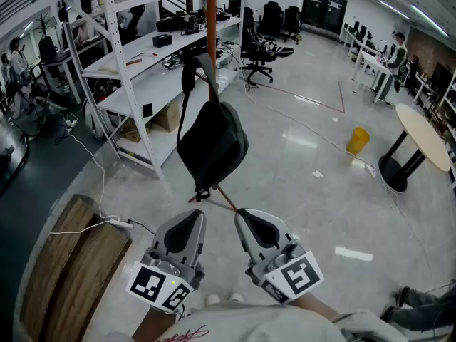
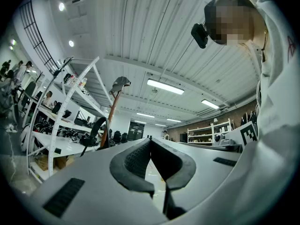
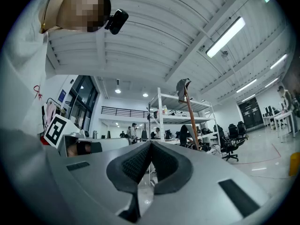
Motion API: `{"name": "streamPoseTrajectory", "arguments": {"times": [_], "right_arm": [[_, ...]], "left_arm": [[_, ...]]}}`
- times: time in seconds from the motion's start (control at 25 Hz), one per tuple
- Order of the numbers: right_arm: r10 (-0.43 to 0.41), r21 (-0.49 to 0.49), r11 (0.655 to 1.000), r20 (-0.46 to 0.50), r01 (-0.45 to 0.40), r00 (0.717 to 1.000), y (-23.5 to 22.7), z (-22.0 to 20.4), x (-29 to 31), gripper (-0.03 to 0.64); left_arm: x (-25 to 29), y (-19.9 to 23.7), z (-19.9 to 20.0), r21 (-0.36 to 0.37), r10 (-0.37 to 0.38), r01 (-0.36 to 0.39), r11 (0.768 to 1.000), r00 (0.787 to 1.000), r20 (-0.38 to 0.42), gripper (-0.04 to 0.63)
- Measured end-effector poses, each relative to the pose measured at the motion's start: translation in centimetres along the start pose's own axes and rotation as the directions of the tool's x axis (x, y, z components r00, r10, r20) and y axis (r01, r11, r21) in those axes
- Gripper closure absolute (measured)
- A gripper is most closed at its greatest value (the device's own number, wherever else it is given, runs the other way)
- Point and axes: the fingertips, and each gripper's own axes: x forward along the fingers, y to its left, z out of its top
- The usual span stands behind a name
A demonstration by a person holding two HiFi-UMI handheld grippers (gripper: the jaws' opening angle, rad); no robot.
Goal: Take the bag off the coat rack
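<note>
The left tongs [image 1: 194,219] and right tongs [image 1: 246,218] are closed and empty, below the bag [image 1: 212,144] hanging on the rack [image 1: 211,20].

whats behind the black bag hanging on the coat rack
Behind the black fabric bag runs the reddish-brown coat rack pole, with white metal shelving further back. The bag covers the pole's middle stretch, so anything on it there cannot be seen.
</note>
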Motion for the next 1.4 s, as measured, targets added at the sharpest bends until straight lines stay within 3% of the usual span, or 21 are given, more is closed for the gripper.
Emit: {"name": "streamPoseTrajectory", "arguments": {"times": [0.56,0.88,1.4], "right_arm": [[0.014,0.025,1.0,0.0,-0.014,1.0,-0.6,0.2,-0.6,0.597],[0.037,-0.029,0.999,-0.002,-0.037,0.999,-1.6,0.0,-0.8,0.597],[0.099,0.0,0.995,-0.044,-0.099,0.994,-2.1,-1.9,0.2,0.597]], "left_arm": [[0.7,-1.3,-0.5,0.012,0.008,-0.008,1.0,1.0,-0.012,0.577],[1.5,-1.3,-1.1,0.01,0.049,-0.049,0.999,0.999,-0.003,0.577],[1.7,0.3,-2.1,-0.005,0.144,-0.144,0.99,0.99,0.001,0.577]]}}
